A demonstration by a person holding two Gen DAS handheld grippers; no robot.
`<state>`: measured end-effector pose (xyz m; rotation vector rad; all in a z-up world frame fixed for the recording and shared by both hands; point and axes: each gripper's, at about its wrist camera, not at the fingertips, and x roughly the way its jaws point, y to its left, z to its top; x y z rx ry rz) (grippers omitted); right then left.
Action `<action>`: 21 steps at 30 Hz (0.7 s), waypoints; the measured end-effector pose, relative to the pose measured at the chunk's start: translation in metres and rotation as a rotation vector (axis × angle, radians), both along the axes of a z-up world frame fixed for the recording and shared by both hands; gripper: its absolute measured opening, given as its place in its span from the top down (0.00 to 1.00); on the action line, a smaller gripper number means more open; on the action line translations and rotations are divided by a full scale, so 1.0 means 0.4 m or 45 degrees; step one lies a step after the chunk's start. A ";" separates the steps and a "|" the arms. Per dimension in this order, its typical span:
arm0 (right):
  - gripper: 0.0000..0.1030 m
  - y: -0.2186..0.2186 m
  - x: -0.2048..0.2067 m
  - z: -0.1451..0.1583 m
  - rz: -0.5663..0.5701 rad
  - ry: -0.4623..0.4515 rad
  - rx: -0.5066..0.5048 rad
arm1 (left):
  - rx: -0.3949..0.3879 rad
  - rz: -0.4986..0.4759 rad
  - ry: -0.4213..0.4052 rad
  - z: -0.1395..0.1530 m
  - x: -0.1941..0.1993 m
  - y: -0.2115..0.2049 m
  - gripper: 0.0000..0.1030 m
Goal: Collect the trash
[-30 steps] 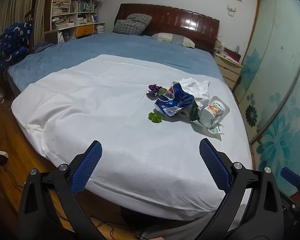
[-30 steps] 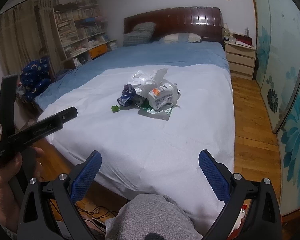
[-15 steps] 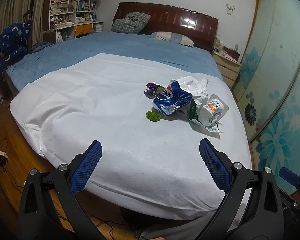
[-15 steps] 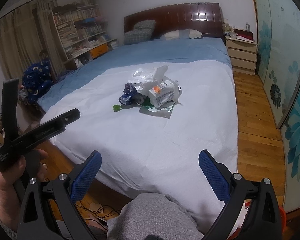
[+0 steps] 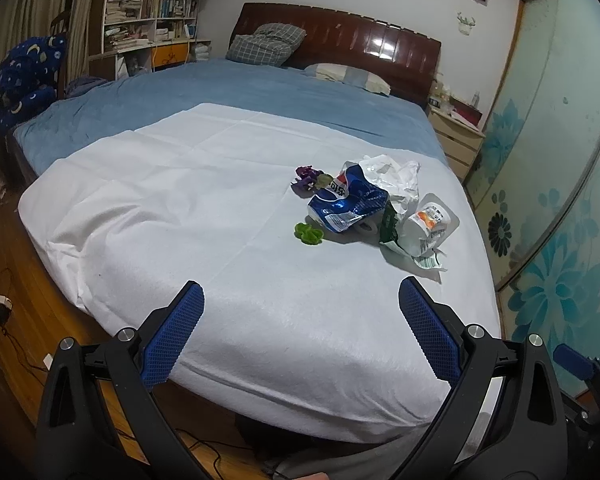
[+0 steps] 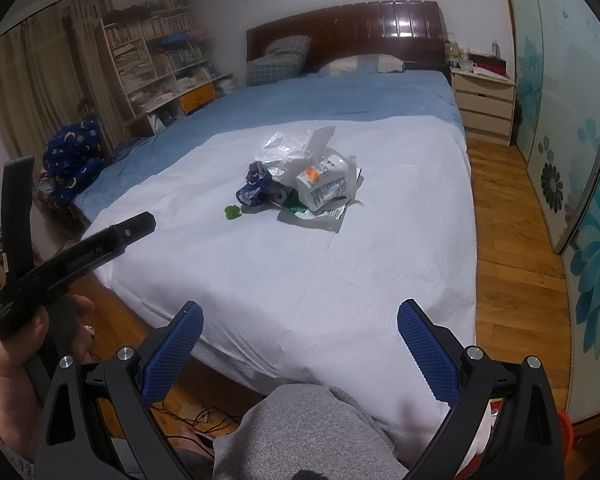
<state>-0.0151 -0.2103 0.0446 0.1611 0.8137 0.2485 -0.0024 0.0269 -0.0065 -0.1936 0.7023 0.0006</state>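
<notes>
A heap of trash lies on the white sheet (image 5: 204, 216) of the bed: a blue snack bag (image 5: 346, 204), a crumpled white plastic bag (image 5: 392, 172), a white cup with an orange label (image 5: 428, 222), a green scrap (image 5: 309, 234) and a purple scrap (image 5: 306, 178). The same heap shows in the right wrist view, with the cup (image 6: 324, 184), the blue bag (image 6: 256, 190) and the green scrap (image 6: 233, 212). My left gripper (image 5: 300, 320) is open and empty, well short of the heap. My right gripper (image 6: 300, 340) is open and empty, over the bed's foot edge.
A blue blanket (image 5: 228, 96) covers the far half of the bed, below a dark headboard (image 5: 360, 48). A nightstand (image 6: 484, 104) and sliding doors (image 6: 572, 128) stand right. Bookshelves (image 5: 152, 4) stand left. Cables lie on the wooden floor (image 5: 4, 304). My grey-clad knee (image 6: 312, 432) is below.
Both views have shifted slightly; the trash heap sits a little lower and nearer in the right wrist view. Both grippers have stayed open and empty.
</notes>
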 end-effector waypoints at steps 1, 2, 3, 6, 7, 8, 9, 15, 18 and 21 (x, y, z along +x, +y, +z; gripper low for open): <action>0.07 -0.004 0.001 -0.001 -0.004 0.005 0.010 | -0.007 -0.001 0.002 -0.001 0.006 0.000 0.06; 0.07 -0.008 0.003 -0.002 -0.009 0.011 0.014 | -0.013 -0.006 0.006 -0.004 0.013 0.000 0.06; 0.07 -0.010 0.005 -0.004 -0.011 0.019 0.021 | -0.017 -0.010 0.012 -0.006 0.020 0.000 0.06; 0.07 -0.016 0.011 -0.007 -0.015 0.027 0.032 | 0.002 -0.041 0.046 -0.021 0.073 -0.008 0.06; 0.07 -0.016 0.013 -0.008 -0.013 0.028 0.035 | 0.018 -0.049 0.058 -0.027 0.098 -0.011 0.06; 0.07 -0.017 0.016 -0.008 -0.010 0.029 0.036 | 0.030 -0.050 0.070 -0.033 0.120 -0.011 0.06; 0.07 -0.016 0.017 -0.008 -0.008 0.029 0.038 | 0.036 -0.051 0.084 -0.039 0.141 -0.011 0.06; 0.07 -0.027 0.028 -0.018 -0.009 0.057 0.073 | 0.080 -0.092 0.160 -0.077 0.263 -0.015 0.06; 0.07 -0.030 0.033 -0.022 -0.007 0.068 0.087 | 0.153 -0.127 0.202 -0.104 0.309 -0.026 0.06; 0.07 -0.031 0.037 -0.025 -0.004 0.076 0.094 | 0.097 -0.105 0.280 -0.148 0.352 -0.013 0.06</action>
